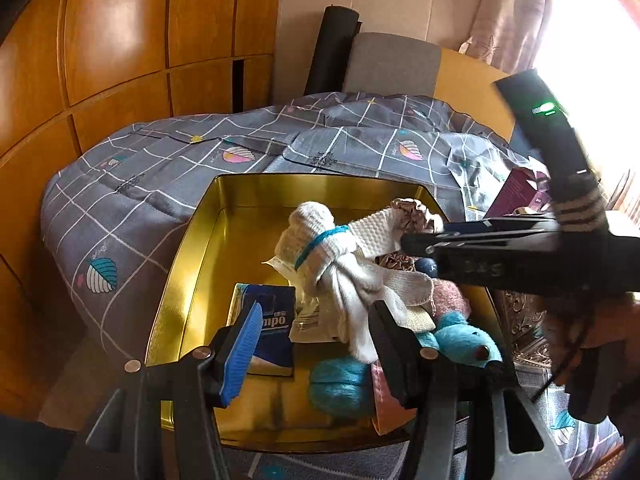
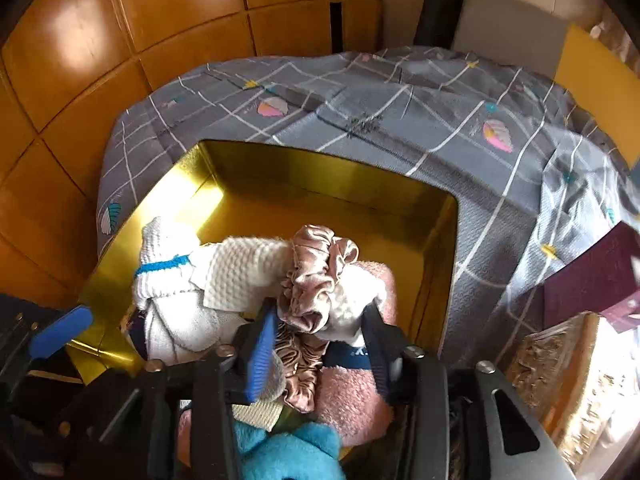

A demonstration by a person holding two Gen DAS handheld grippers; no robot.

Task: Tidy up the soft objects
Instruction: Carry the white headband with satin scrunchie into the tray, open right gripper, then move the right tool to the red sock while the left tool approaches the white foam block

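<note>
Right gripper (image 2: 320, 344) part-open around a white cloth (image 2: 248, 272) and pink scrunchie (image 2: 316, 276), left gripper (image 1: 316, 344) open and empty, both over a gold tin (image 1: 192, 264) on a grey checked quilt (image 1: 132, 200), wooden wardrobe (image 1: 120, 40) behind the tin

We see a shiny gold metal tin (image 1: 192, 240) resting on a grey quilted bedspread (image 1: 132, 200) crossed by thin white grid lines and dotted with pink, teal and white leaf motifs. Inside the tin lie a bundle of white knit socks (image 1: 316, 240) ringed by a bright blue band, a champagne-pink satin scrunchie (image 2: 316, 276), a dusty pink fluffy towel (image 2: 352, 396) and a turquoise plush toy (image 1: 464, 340). A navy blue tissue packet (image 1: 272, 320) carries white lettering. Our black gripper finger wears a ribbed blue pad (image 1: 242, 352). Behind, glossy orange-brown wooden wardrobe panels (image 1: 120, 40) shine.
</note>
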